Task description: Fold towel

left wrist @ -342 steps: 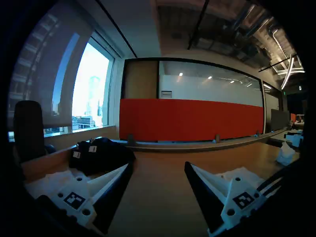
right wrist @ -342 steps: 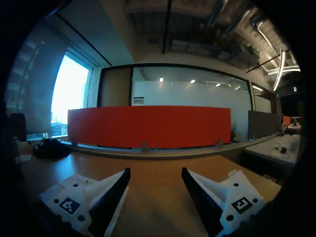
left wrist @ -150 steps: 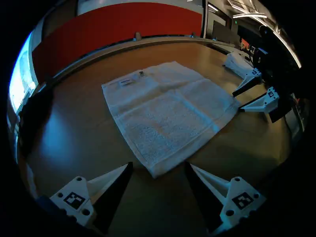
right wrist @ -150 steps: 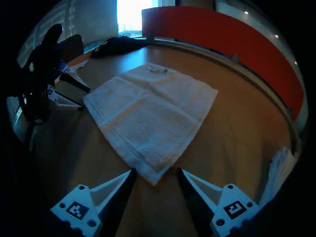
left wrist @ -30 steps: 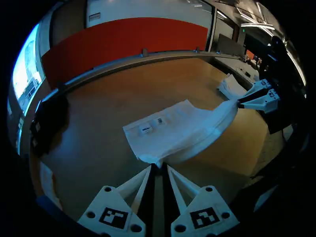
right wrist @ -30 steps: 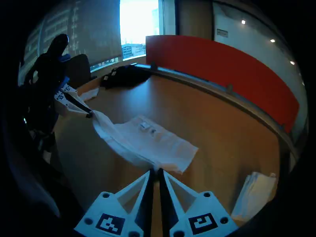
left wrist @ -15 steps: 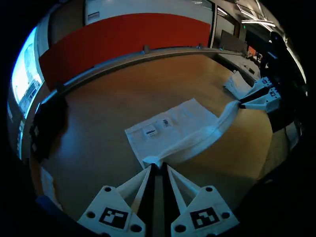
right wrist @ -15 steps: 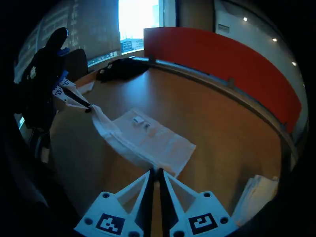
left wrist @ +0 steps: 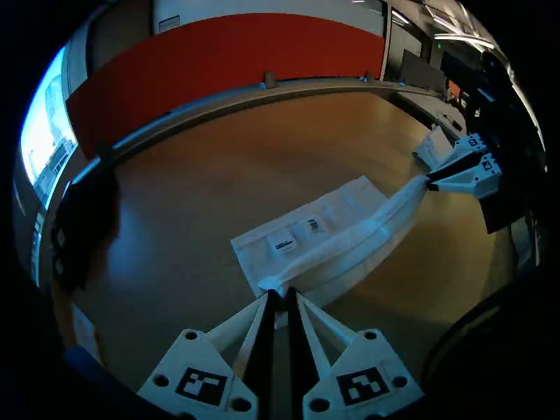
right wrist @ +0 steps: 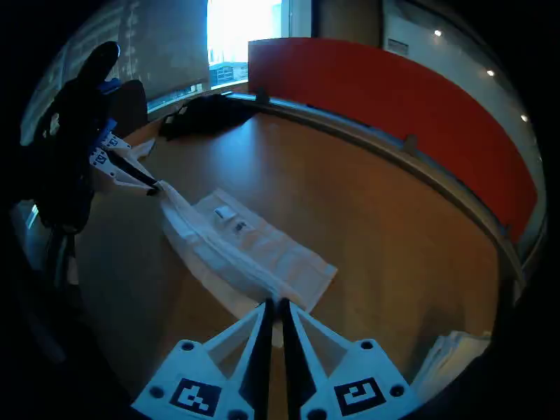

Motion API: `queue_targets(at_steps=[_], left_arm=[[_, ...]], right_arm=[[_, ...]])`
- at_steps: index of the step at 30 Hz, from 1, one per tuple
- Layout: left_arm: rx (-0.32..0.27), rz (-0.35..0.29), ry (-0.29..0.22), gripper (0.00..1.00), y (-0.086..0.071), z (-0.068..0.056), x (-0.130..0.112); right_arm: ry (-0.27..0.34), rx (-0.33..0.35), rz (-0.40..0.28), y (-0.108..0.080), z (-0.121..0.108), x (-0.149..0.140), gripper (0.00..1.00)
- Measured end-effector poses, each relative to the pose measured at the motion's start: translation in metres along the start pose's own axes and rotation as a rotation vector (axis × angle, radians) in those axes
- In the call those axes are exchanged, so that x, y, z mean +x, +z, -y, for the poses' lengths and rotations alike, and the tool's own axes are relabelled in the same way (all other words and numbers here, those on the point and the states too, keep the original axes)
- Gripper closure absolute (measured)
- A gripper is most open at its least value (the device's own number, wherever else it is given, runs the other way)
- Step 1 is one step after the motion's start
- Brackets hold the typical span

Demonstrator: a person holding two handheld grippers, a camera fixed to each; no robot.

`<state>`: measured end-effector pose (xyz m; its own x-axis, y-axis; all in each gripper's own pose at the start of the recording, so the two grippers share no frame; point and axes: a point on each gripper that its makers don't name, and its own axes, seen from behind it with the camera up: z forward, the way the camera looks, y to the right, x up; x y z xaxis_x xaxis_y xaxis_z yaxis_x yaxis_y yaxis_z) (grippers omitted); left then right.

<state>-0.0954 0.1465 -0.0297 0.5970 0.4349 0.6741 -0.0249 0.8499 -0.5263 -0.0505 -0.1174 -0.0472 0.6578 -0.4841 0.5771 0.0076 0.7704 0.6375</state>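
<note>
A white towel [left wrist: 329,231] lies partly on the wooden table [left wrist: 224,161], its near edge lifted and stretched between the two grippers. In the left gripper view my left gripper [left wrist: 278,294] is shut on one near corner. The right gripper [left wrist: 428,183] shows far right there, pinching the other corner. In the right gripper view my right gripper [right wrist: 274,302] is shut on its corner of the towel [right wrist: 245,252], and the left gripper [right wrist: 150,187] holds the far end at the left. Two small labels [left wrist: 297,235] show on the far half lying flat.
A red partition [left wrist: 231,63] runs along the table's far edge. A black bag [right wrist: 203,112] lies near the window corner. A stack of white cloth [left wrist: 432,147] sits by the right gripper, also seen as white cloth [right wrist: 448,357] low right. A person's dark figure [right wrist: 70,140] stands at left.
Since 5 s ago both grippers shut on the near corners and lifted them. Over the last second the raised edge has moved toward the far edge, covering more of the flat half.
</note>
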Motion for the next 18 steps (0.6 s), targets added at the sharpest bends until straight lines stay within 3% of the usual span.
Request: queue_targets(at_steps=[10, 18], left_arm=[[0.0, 0.022, -0.014, 0.88, 0.018, 0.005, -0.005], [0.004, 0.041, -0.002, 0.88, 0.042, 0.009, -0.01]], right_arm=[[-0.001, 0.002, 0.022, 0.013, -0.005, -0.003, 0.91], [0.018, 0.006, 0.053, 0.031, -0.011, -0.011, 0.91]])
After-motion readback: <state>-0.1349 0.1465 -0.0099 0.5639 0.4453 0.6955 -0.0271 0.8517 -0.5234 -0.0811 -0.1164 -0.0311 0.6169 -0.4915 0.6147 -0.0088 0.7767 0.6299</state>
